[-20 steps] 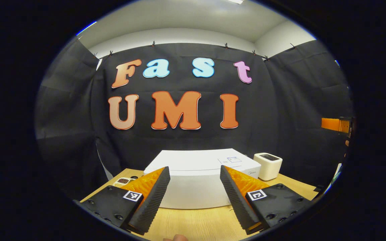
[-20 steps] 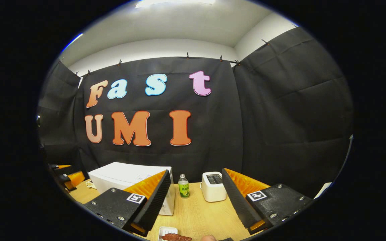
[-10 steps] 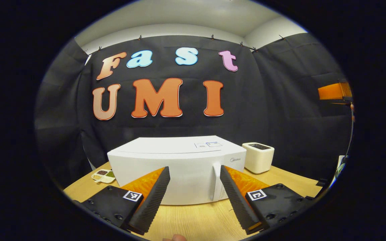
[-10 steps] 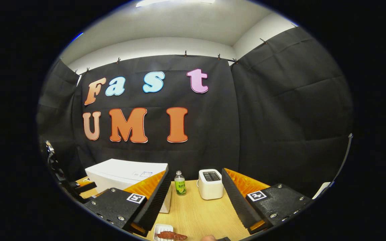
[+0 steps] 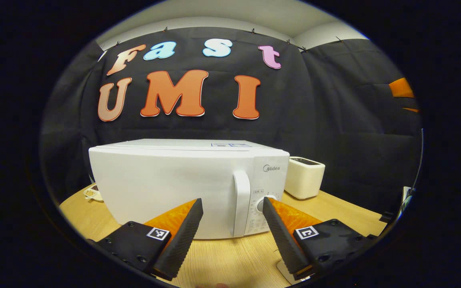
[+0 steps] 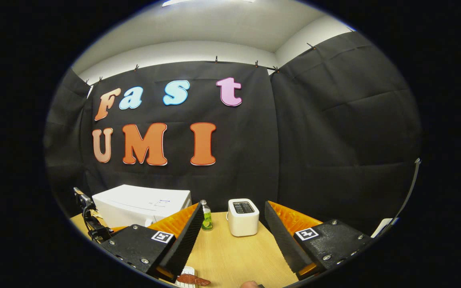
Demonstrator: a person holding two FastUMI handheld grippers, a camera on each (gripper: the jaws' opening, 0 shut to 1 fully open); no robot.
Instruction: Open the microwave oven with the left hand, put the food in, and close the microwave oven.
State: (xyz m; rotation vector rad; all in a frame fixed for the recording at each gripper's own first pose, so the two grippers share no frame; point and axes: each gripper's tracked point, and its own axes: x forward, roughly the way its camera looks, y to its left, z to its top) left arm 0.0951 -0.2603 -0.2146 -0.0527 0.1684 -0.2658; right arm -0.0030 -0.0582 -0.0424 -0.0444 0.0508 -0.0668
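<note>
A white microwave oven (image 5: 166,184) stands shut on the wooden table (image 5: 222,260), its vertical handle (image 5: 241,204) and a round knob (image 5: 261,205) at the door's right. My left gripper (image 5: 230,236) hangs open just in front of that handle, with nothing between its fingers. In the right gripper view the microwave (image 6: 142,206) sits at the left, and my right gripper (image 6: 232,240) is open above the table. A reddish-brown piece of food (image 6: 190,279) lies on a small white dish (image 6: 183,282) at the bottom edge, below the right gripper's left finger.
A white toaster (image 5: 304,177) stands right of the microwave, also the toaster (image 6: 243,217) in the right gripper view, with a small green-labelled bottle (image 6: 205,216) beside it. A little dish of condiments (image 5: 91,193) sits at the table's left.
My left gripper has dropped and moved closer to the microwave, whose front and handle have come into sight. My right gripper shifted slightly right; the food dish slid toward the lower edge.
</note>
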